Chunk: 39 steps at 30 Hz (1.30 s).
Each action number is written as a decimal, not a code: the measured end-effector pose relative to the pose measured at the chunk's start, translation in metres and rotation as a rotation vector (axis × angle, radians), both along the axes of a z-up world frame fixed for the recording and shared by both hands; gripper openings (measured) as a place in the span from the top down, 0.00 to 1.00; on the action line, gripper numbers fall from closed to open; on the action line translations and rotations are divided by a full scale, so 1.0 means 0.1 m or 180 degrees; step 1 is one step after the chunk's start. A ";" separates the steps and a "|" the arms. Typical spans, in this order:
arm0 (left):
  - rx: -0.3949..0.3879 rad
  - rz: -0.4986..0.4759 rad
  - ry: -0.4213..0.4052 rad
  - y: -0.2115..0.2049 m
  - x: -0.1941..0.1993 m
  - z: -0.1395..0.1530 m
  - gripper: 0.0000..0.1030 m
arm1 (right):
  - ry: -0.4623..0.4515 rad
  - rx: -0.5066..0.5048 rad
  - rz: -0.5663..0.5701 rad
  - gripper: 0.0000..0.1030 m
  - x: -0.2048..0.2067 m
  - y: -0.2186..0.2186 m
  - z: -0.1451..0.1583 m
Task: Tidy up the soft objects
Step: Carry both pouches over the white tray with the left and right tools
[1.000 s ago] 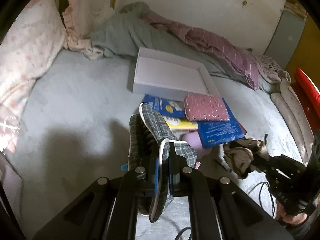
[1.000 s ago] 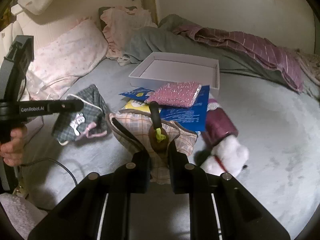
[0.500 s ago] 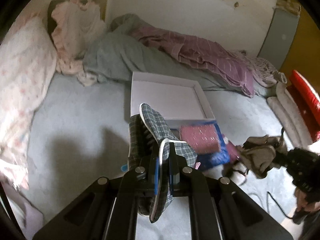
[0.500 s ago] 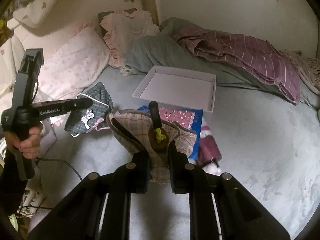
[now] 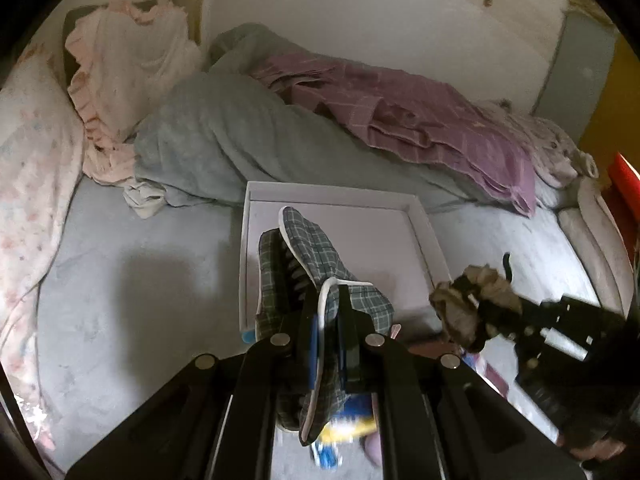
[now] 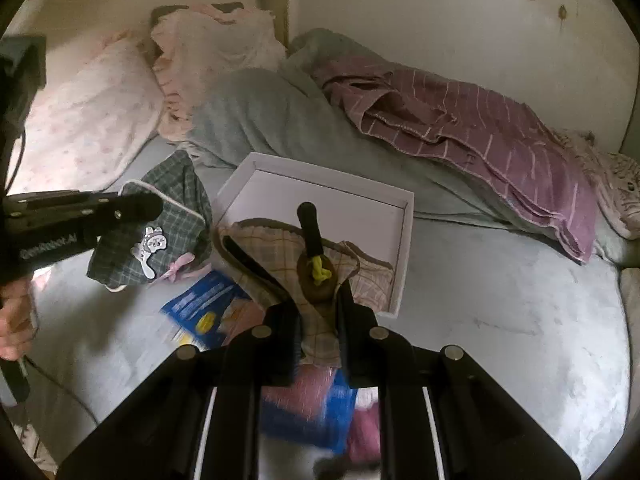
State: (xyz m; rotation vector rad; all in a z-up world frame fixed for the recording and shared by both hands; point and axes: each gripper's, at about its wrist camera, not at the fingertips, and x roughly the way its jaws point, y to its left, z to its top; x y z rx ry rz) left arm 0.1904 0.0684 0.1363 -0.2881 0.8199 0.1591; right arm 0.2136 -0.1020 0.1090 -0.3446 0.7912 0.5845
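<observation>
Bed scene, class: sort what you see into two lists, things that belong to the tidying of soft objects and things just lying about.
Belong to the job:
green plaid pouch, clamped in the left gripper
beige plaid pouch, clamped in the right gripper
white box, lying open

Just lying about:
grey blanket
purple striped cloth
floral pillow
blue packet

Tray [image 6: 404,256] before heaped blankets [image 6: 280,120]

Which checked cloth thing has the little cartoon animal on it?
The grey-green checked pouch in the left claw; the beige checked one, in the right claw, has none showing.
</observation>
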 end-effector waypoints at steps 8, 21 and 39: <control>-0.0104 0.0161 0.0182 0.17 0.55 -0.41 0.95 | 0.0200 -0.0120 -0.0247 0.83 0.55 0.17 -0.37; 0.0317 0.0264 0.0436 0.22 0.85 -0.90 0.94 | 0.0699 0.0006 -0.0716 0.81 0.96 0.29 -0.60; 0.0125 0.0103 0.0288 0.28 0.66 -0.63 0.57 | 0.0935 0.0319 -0.0210 0.40 0.98 0.10 -0.32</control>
